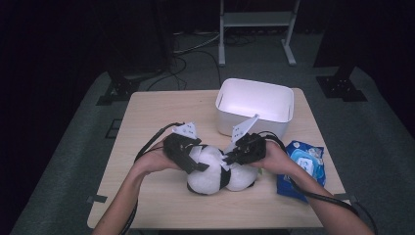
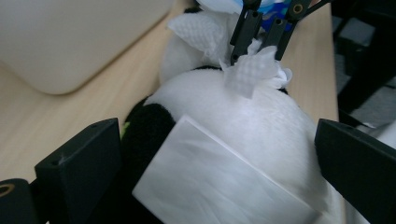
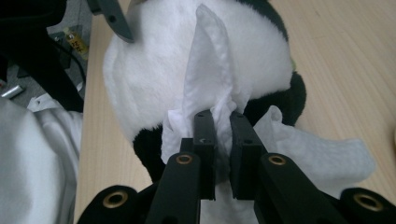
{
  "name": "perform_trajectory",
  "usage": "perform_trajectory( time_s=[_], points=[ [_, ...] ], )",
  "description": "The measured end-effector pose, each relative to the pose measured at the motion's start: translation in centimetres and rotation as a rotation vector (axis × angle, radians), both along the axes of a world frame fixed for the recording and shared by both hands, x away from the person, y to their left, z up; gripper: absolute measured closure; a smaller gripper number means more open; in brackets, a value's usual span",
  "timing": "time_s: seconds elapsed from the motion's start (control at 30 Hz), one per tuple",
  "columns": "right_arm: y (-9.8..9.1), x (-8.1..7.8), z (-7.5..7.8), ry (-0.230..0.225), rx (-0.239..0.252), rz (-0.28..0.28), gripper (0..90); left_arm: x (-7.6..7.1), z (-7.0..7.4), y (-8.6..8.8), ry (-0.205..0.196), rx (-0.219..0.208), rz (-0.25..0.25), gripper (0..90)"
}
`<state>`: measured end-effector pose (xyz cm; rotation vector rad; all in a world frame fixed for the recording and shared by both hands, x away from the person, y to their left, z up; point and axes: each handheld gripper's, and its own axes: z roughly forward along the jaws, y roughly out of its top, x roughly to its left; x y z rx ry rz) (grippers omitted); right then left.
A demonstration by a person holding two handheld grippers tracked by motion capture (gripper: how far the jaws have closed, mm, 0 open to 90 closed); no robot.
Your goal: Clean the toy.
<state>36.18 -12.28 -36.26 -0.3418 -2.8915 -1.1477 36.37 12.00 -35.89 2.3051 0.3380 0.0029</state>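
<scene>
**Wipe pinched over the plush panda near the counter's front edge**

The counter (image 1: pixel 147 127) carries a white bin (image 1: pixel 255 105) near its far edge and a blue wipes pack (image 1: pixel 303 166) by its right edge. A black-and-white plush panda (image 1: pixel 215 174) lies near the middle of the front edge. The left hand-held gripper (image 1: pixel 195 164) rests over the panda with jaws spread wide, gripping nothing. The right hand-held gripper (image 3: pixel 223 119) is clamped on a white wipe (image 3: pixel 210 70) draped against the panda's fur

Plush panda (image 1: pixel 215 171) head hidden under grippers; wipes pack (image 1: pixel 301 169) print unreadable.
</scene>
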Motion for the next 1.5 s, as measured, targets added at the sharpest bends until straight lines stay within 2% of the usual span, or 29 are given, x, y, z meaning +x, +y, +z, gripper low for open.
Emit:
perform_trajectory(
  time_s=[0.1,0.2,0.43,0.57,0.7,0.8,0.9,0.93,0.97,1.2,1.27,1.4,1.5],
  points=[
    [0.2,-0.5,-0.1,0.012,-0.004,0.032,82.2,-0.2,-0.9,-0.4,0.022,0.045,-0.041,0.0],
    [0.5,-0.9,0.3,-0.002,-0.017,0.044,82.1,-0.7,-1.2,-0.3,0.014,0.056,-0.057,4.4],
    [2.4,-2.0,1.8,-0.047,0.037,0.099,82.2,-1.6,-1.7,0.4,-0.027,0.022,-0.095,13.0],
    [3.4,-2.2,2.0,-0.058,0.032,0.116,82.2,-1.8,-1.9,0.9,-0.032,0.005,-0.096,20.3],
    [2.8,-1.8,1.9,-0.046,0.044,0.099,82.1,-1.9,-2.1,1.3,-0.054,-0.033,-0.082,30.4],
    [2.5,-1.7,2.0,-0.043,0.052,0.088,82.0,-2.0,-1.8,1.2,-0.100,-0.049,-0.094,37.2],
    [2.4,-1.6,2.3,-0.049,0.052,0.082,82.1,-2.0,-1.3,1.0,-0.147,-0.044,-0.111,41.3],
    [2.3,-1.6,2.4,-0.048,0.055,0.079,82.0,-2.0,-1.3,1.0,-0.147,-0.044,-0.111,41.9],
    [2.1,-1.5,2.6,-0.050,0.058,0.078,82.0,-1.9,-0.9,0.8,-0.188,-0.038,-0.134,42.3],
    [1.1,-1.2,3.1,-0.075,0.097,0.032,82.0,-2.2,-0.3,0.6,-0.306,0.002,-0.199,42.8],
    [0.7,-1.0,2.7,-0.075,0.079,0.021,82.0,-2.4,-0.4,0.9,-0.310,0.000,-0.201,42.6],
    [-0.5,-0.9,1.4,-0.063,0.016,-0.011,82.0,-2.6,-1.0,1.7,-0.283,-0.028,-0.185,42.1],
    [-1.7,-0.9,0.8,-0.036,0.035,-0.018,82.0,-2.9,-1.3,1.8,-0.285,-0.037,-0.190,41.9]
  ],
)
